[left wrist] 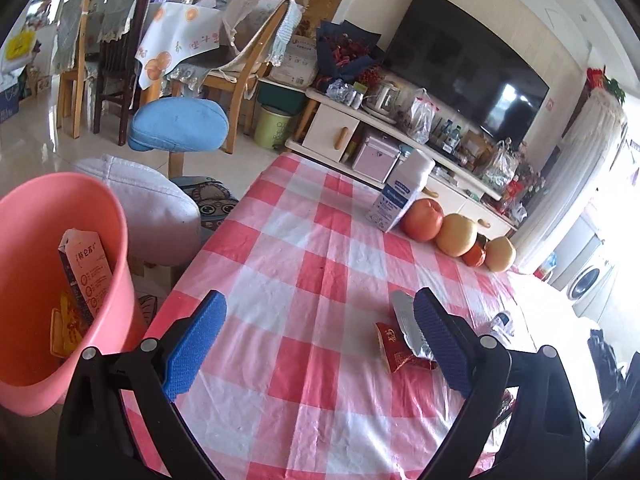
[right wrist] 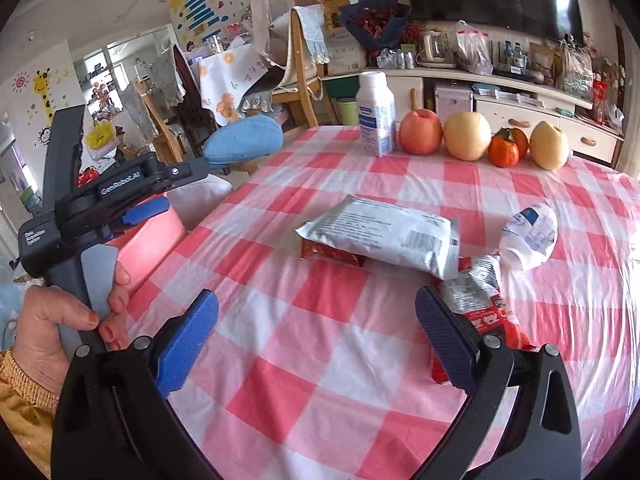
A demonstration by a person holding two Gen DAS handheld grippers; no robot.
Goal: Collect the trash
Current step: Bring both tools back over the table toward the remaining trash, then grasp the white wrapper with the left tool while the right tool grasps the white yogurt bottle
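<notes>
A pink bin [left wrist: 48, 280] stands off the table's left edge with a milk carton [left wrist: 84, 272] and a yellow wrapper inside. My left gripper [left wrist: 320, 340] is open and empty over the checked tablecloth, beside the bin. A silver packet [right wrist: 384, 232] lies on a red wrapper [right wrist: 328, 254] mid-table; both show by my left gripper's right finger [left wrist: 404, 344]. A crumpled white bottle [right wrist: 528, 236] and a red-and-silver wrapper [right wrist: 480, 304] lie right of them. My right gripper [right wrist: 316, 336] is open and empty, just short of the packet. The left gripper shows in the right view [right wrist: 144, 208].
At the table's far edge stand a white bottle [right wrist: 376, 112], an apple [right wrist: 420, 132], two pears [right wrist: 468, 136] and tangerines [right wrist: 506, 148]. A blue stool [left wrist: 180, 124], a white cushion [left wrist: 144, 204], chairs and a TV cabinet [left wrist: 400, 140] lie beyond the table.
</notes>
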